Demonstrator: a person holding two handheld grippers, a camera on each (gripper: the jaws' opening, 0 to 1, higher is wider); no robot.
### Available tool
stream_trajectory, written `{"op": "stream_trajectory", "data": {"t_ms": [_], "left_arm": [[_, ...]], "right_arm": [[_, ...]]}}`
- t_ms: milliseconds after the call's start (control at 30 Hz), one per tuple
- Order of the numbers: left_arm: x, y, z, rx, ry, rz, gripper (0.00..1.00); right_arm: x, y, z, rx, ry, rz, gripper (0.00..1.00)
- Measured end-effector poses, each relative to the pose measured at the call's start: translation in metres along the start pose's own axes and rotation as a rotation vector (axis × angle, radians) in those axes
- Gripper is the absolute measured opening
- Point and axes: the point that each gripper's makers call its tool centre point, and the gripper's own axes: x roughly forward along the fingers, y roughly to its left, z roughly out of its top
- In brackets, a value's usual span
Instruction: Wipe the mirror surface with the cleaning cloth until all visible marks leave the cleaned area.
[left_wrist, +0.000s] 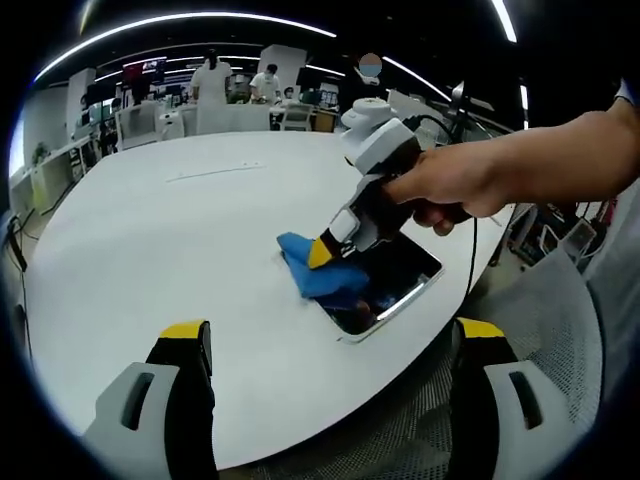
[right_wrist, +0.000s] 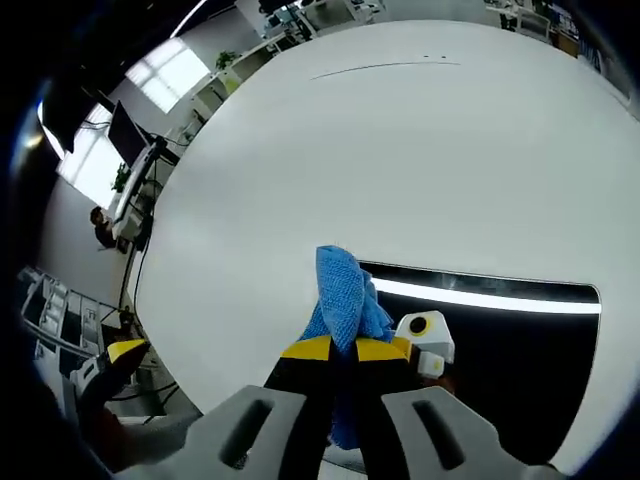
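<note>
while a hand (left_wrist: 455, 190) steers it, the right gripper (right_wrist: 343, 348) presses a blue cloth (right_wrist: 345, 290) onto a mirror (right_wrist: 520, 350) lying flat near the edge of a round white table (right_wrist: 400, 150), its jaws closed tight on the bunched fabric. seen from the left gripper view, the cloth covers the mirror's far corner, spilling partly onto the tabletop. the left gripper (left_wrist: 330, 345) hangs off the table's near edge, jaws spread wide and holding nothing. people stand among desks in the background. no containers are on the table.
</note>
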Motion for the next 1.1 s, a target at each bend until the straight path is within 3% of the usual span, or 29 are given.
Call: {"op": "stream_trajectory", "data": {"t_ms": [567,733,1100], "left_arm": [[0.003,0.002,-0.002,0.000,0.003,-0.001,0.99],[0.003,0.003,-0.002,-0.001,0.002,-0.001,0.99],[0.004,0.004,-0.002,-0.002,0.002,0.001,0.99]], "right_arm": [[0.012,-0.007,0.029,-0.062,-0.001,-0.013,0.01],[0.013,-0.009,0.037,-0.044,-0.009,-0.014,0.01],[0.011,-0.007,0.035,-0.058,-0.005,0.000,0.01]]}}
